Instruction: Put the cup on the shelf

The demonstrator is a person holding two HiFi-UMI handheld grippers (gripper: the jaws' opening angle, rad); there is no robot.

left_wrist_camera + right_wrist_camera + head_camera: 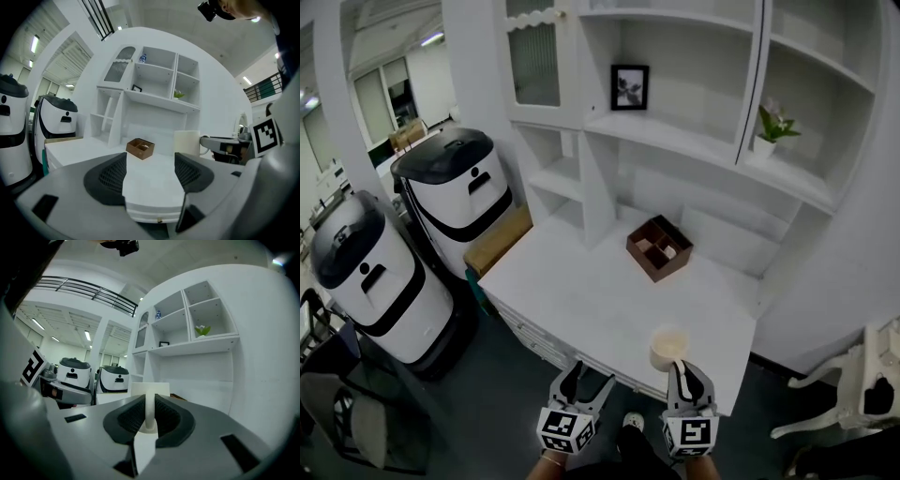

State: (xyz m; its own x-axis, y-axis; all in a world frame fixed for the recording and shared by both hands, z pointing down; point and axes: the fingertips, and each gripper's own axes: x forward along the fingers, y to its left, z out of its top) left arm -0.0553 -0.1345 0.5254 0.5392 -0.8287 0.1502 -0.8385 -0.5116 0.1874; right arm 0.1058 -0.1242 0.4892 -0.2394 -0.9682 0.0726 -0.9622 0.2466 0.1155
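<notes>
The brown box (659, 247) sits open-topped near the middle of the white counter (572, 295), and everything else is placed from it. Nearer the person than the box, over the counter's front edge, is the pale cup (668, 348). The right gripper (682, 375) has it by the handle: in the right gripper view the jaws pinch the thin upright handle between their ribbed pads, with the cup's body just beyond the tips. Whether the cup's base touches the counter cannot be made out. The left gripper (588, 377) is to the left of the cup and also nearer the person than the box, off the counter's front edge. Its jaws are spread with nothing between them; its own view looks through the gap straight at the box. Behind the box rises the white shelf unit (675, 136), with a small framed picture (629, 86) on the shelf above the box and a potted plant (773, 129) on the shelf up and to the box's right. Well to the left of the box, on the floor beside the counter, stand two white-and-black machines (459, 192).
</notes>
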